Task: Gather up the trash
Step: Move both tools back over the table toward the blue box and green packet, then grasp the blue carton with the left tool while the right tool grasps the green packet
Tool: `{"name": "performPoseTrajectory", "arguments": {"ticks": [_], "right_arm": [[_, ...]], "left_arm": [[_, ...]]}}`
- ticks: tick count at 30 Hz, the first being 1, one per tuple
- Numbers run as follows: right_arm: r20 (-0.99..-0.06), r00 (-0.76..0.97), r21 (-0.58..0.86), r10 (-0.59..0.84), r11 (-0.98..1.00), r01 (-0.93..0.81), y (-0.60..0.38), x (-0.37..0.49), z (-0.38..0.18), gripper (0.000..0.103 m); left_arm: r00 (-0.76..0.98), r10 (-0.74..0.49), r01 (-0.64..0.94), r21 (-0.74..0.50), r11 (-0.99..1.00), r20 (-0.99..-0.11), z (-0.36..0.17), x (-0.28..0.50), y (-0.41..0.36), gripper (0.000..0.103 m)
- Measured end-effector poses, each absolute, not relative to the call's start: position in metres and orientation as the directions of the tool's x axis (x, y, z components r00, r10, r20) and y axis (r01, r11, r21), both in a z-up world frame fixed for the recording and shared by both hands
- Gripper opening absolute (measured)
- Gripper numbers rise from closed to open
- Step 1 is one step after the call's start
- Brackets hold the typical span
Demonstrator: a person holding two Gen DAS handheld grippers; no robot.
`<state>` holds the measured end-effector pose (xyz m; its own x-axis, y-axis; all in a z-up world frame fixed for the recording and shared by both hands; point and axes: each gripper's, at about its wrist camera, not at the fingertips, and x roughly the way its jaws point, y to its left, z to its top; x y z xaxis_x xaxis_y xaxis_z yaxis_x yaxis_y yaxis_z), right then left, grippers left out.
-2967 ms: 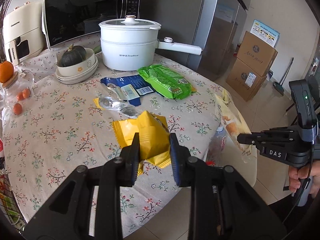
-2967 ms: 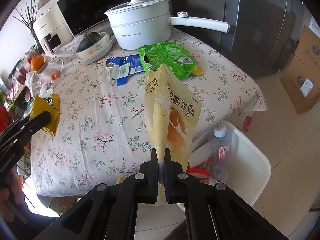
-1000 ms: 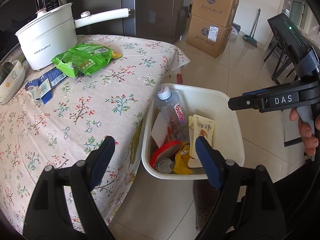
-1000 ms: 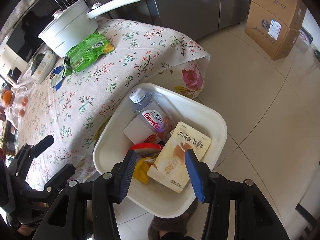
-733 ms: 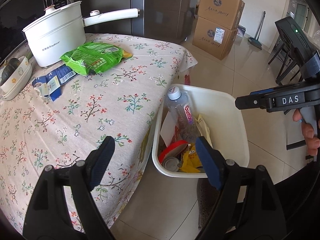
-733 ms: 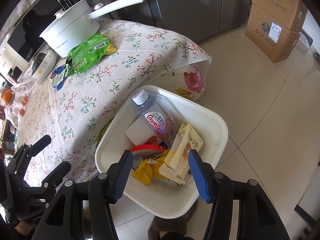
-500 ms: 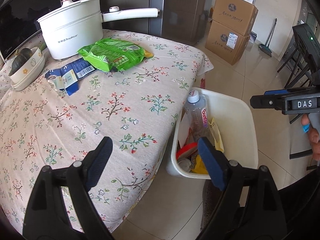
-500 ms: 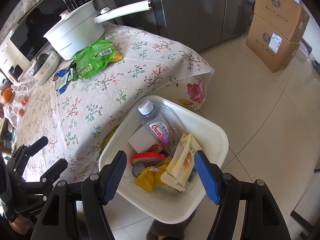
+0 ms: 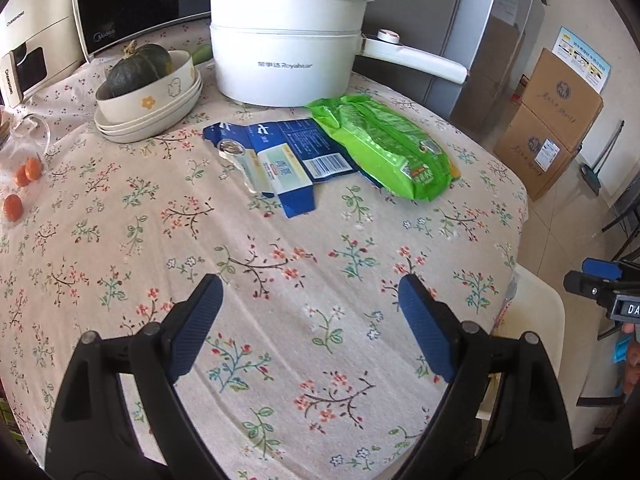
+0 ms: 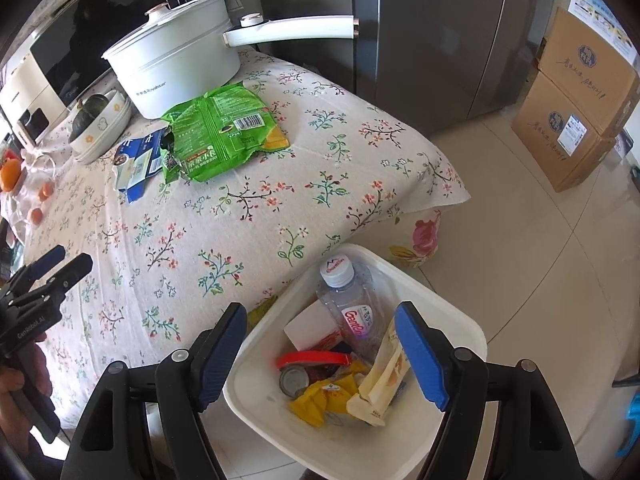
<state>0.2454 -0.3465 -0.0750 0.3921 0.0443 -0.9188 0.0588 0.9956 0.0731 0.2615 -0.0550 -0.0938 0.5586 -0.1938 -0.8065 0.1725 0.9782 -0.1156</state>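
**Both grippers empty, two wrappers left near the white pot**

The left gripper (image 9: 310,308) is spread wide over the flowered tablecloth (image 9: 280,264) and holds nothing. The right gripper (image 10: 320,344) has just been opening its jaws; they stand wide above the white bin (image 10: 440,452) with nothing between them.

From the white pot (image 9: 286,44) as landmark: the green snack bag (image 9: 384,152) lies just in front of its handle side, and the blue wrapper (image 9: 280,160) lies in front of its middle, with its edge tucked under the green bag. A bowl with a dark squash (image 9: 138,68) stands beside the pot and is not trash. The bin stands on the floor by the table corner far from the pot, and it already holds a bottle (image 10: 352,308), a yellow wrapper (image 10: 316,398) and a pale pouch (image 10: 384,376).

The next step is probably to fetch these two wrappers. It would be good for the left gripper to take the blue wrapper at its free near corner and to lift slowly, because the green bag overlaps it and may drag. The right gripper can take the green bag at the crumpled open end, away from the pot wall.
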Motion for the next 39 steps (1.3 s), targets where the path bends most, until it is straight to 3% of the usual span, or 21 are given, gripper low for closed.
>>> {"name": "performPoseTrajectory", "arguments": {"ticks": [4,13,16,18,19,33,36,39], "right_arm": [[-0.921,0.387,0.081,0.052,0.995,0.057,-0.334,0.268,-0.08,0.078],[-0.915,0.4,0.051,0.054,0.999,-0.018,-0.296,0.311,-0.084,0.078],[-0.91,0.411,0.037,0.055,0.998,-0.052,-0.284,0.321,-0.086,0.078],[-0.907,0.417,0.031,0.059,0.997,-0.073,-0.276,0.326,-0.088,0.078],[-0.905,0.42,0.029,0.063,0.996,-0.085,-0.272,0.329,-0.088,0.078],[-0.895,0.429,0.045,0.12,0.983,-0.179,-0.211,0.364,-0.106,0.077],[-0.906,0.412,0.013,0.1,0.978,-0.209,-0.195,0.363,-0.113,0.068],[-0.916,0.396,-0.031,0.064,0.973,-0.229,-0.186,0.362,-0.123,0.044]], "left_arm": [[0.575,-0.167,0.146,-0.1,0.984,-0.801,-0.105,0.294,-0.04,0.088],[0.572,-0.275,0.084,-0.278,0.957,-0.773,-0.136,0.351,-0.02,0.055],[0.555,-0.32,0.081,-0.333,0.939,-0.768,-0.145,0.361,-0.021,0.039],[0.537,-0.339,0.08,-0.354,0.932,-0.772,-0.15,0.365,-0.024,0.012],[0.536,-0.345,0.077,-0.363,0.929,-0.77,-0.15,0.364,-0.024,0.009],[0.546,-0.338,0.112,-0.334,0.936,-0.767,-0.123,0.324,-0.014,0.002],[0.546,-0.32,0.113,-0.31,0.944,-0.774,-0.12,0.314,-0.008,0.002],[0.545,-0.296,0.106,-0.286,0.952,-0.785,-0.117,0.306,0.0,0.002]]}}
